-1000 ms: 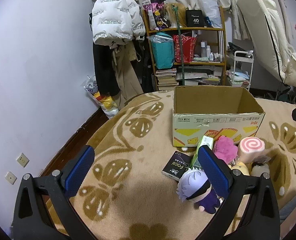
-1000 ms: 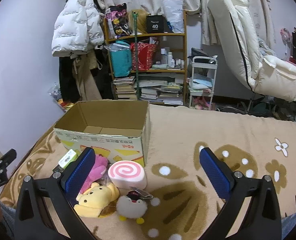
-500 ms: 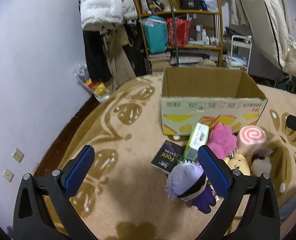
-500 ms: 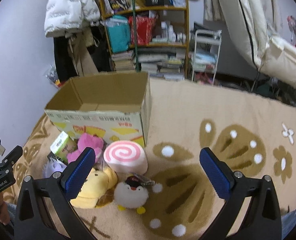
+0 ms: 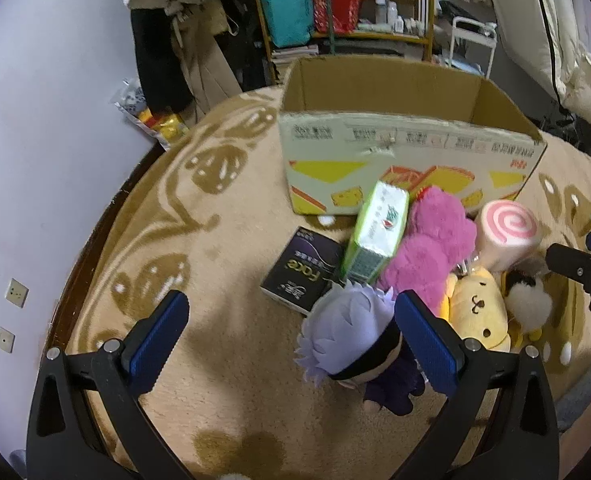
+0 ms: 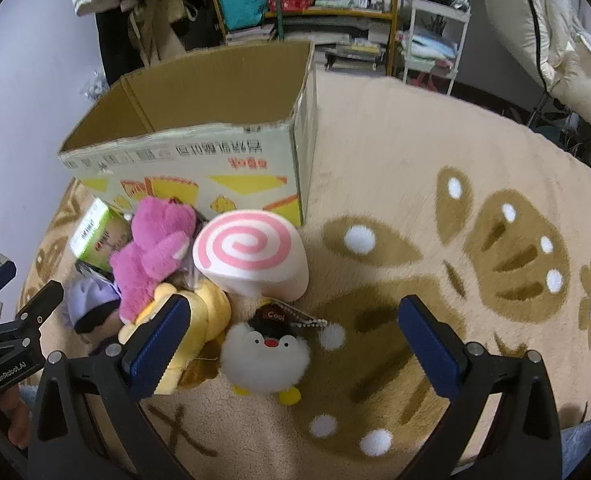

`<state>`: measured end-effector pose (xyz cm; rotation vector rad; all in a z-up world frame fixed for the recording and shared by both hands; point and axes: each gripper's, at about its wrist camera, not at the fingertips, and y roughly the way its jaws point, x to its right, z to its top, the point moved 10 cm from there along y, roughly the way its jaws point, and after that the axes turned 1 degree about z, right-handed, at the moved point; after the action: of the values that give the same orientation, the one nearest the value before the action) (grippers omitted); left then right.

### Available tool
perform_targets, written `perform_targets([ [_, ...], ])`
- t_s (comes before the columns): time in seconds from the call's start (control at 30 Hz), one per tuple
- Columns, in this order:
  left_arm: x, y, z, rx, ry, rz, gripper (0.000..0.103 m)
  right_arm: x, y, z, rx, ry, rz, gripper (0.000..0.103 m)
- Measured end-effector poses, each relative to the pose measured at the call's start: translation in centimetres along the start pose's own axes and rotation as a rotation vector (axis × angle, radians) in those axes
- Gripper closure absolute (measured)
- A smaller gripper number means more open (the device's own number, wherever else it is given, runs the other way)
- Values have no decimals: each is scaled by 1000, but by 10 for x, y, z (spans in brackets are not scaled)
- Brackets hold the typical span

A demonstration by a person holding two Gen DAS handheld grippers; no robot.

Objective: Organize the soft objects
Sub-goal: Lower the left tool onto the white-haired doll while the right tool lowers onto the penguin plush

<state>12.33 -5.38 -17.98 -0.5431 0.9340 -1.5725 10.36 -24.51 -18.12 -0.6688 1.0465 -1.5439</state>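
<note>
Patterned blanket (image 6: 415,168), purple-haired doll (image 5: 347,340) half hidden, box (image 5: 395,92) interior unseen

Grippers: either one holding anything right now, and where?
Nothing held. Left gripper and right gripper both have open, empty jaws above the plush toys.

L gripper (image 5: 291,338) & R gripper (image 6: 291,340): jaws wide apart, both empty.

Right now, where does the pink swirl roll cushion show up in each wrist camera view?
Left wrist view: the swirl roll cushion sits at the right, beside the pink plush.
Right wrist view: it lies centre-left, above the white penguin plush.
Shared landmark: the open cardboard box stands just behind it in both views.
</note>
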Motion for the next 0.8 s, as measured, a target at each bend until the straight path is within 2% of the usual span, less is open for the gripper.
perform_targets([
  [0.47,20,39,-15,-104,72,-18,1,14,50,-31,-250,69,25,4],
  [0.67,19,52,-20,-132,75,-16,1,11,69,-44,-328,49,37,18],
  [0.8,20,57,-21,-139,69,-23,1,10,78,-49,-338,12,25,25],
])
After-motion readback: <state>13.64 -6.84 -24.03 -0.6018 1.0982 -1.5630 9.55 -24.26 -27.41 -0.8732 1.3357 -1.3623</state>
